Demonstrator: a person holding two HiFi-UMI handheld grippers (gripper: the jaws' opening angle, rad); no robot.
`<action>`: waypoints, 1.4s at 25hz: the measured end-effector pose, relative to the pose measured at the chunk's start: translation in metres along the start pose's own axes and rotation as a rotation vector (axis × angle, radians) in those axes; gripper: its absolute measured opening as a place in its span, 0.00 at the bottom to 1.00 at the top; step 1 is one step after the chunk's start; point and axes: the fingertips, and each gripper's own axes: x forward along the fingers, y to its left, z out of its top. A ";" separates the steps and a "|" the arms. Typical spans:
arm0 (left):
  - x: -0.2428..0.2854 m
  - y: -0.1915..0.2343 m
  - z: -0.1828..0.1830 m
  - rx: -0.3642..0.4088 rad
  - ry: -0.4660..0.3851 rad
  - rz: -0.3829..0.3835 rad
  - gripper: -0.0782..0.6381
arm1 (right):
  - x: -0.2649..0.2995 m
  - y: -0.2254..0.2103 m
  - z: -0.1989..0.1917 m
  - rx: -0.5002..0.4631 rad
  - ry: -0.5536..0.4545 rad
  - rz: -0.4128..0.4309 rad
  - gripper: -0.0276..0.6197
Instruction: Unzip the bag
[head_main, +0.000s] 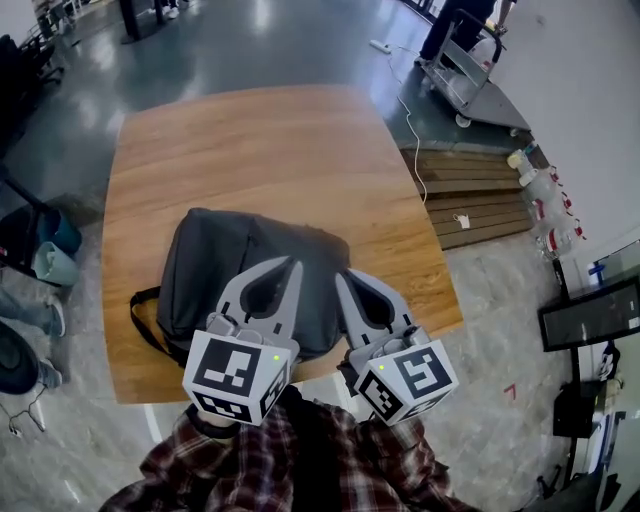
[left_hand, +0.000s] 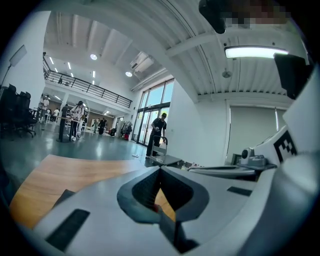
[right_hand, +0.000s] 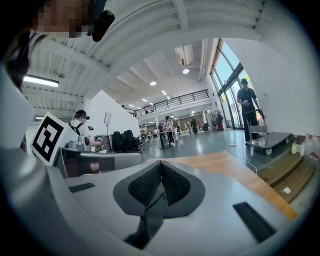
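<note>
Our left gripper (head_main: 296, 266) and right gripper (head_main: 343, 276) are both pinched shut, seemingly empty, above the near edge of the grey bag (head_main: 235, 262) on the wooden table (head_main: 250, 140).

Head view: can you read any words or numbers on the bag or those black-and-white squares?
No text can be read anywhere.
Bag: plain grey, no label showing.
Left hand-held gripper and right hand-held gripper: square patterns only, no letters.
Bottles at the right edge: labels too small to read.

Wooden table (head_main: 250, 140) (perhaps a trolley (head_main: 488, 98) beyond)
</note>
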 end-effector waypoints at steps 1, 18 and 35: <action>0.005 0.005 -0.001 -0.003 0.005 -0.005 0.12 | 0.007 -0.002 -0.001 0.002 0.003 -0.003 0.06; 0.054 0.049 -0.012 -0.022 0.080 0.007 0.12 | 0.073 -0.034 -0.004 0.025 0.045 0.019 0.06; 0.134 0.082 -0.186 -0.126 0.470 0.069 0.12 | 0.097 -0.137 -0.108 0.059 0.283 -0.015 0.06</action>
